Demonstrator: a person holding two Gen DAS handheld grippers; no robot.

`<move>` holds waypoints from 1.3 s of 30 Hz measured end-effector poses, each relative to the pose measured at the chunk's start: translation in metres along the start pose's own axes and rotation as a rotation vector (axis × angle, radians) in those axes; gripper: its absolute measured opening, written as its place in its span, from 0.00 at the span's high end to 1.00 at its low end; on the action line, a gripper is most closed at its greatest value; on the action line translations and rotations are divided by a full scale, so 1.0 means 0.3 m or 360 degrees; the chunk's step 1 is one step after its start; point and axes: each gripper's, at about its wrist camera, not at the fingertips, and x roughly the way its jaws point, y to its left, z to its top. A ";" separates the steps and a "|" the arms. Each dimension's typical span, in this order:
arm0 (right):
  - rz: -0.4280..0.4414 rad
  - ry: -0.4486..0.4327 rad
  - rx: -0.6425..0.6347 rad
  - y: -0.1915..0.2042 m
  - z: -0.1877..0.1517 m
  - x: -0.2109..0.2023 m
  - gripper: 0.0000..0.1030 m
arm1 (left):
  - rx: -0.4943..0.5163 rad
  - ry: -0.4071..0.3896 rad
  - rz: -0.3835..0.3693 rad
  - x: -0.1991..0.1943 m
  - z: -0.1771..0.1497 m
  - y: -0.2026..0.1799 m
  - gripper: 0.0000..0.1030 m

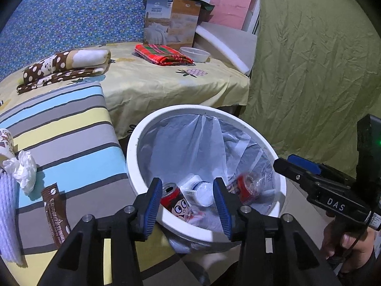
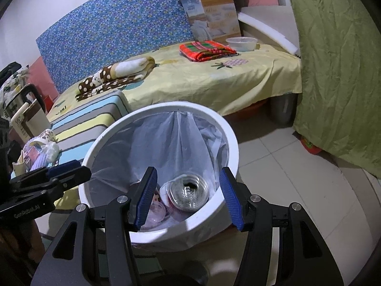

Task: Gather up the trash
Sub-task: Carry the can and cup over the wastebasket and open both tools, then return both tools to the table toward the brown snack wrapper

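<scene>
Both grippers hang over the white bin (image 1: 133, 157). The left gripper (image 1: 188, 205) has its fingers apart with nothing between them; the right gripper (image 2: 189, 199) likewise stands spread and empty. Inside the bin's liner lie a red can (image 1: 172, 199), a crushed bottle (image 1: 202, 191) and a clear cup (image 2: 189, 190). Just left of the bin, the striped bench (image 1: 71, 128) carries a brown sachet (image 1: 56, 214) near its front edge, with a crumpled tissue (image 1: 22, 169) and paper cup (image 1: 6, 143) at its left edge. Beyond, folded blankets (image 1: 64, 66) lie on the bed (image 1: 166, 81).
</scene>
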 end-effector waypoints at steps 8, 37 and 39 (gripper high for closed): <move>0.0024 -0.0020 -0.0007 0.027 -0.004 -0.034 0.45 | -0.0033 -0.0048 0.0034 -0.090 -0.031 0.020 0.57; 0.0406 -0.0024 -0.0284 0.377 -0.098 -0.154 0.45 | -0.0202 -0.0289 0.0354 -0.532 -0.228 0.145 0.57; 0.0429 -0.0019 -0.0303 0.395 -0.104 -0.156 0.45 | -0.0214 -0.0295 0.0374 -0.549 -0.240 0.155 0.57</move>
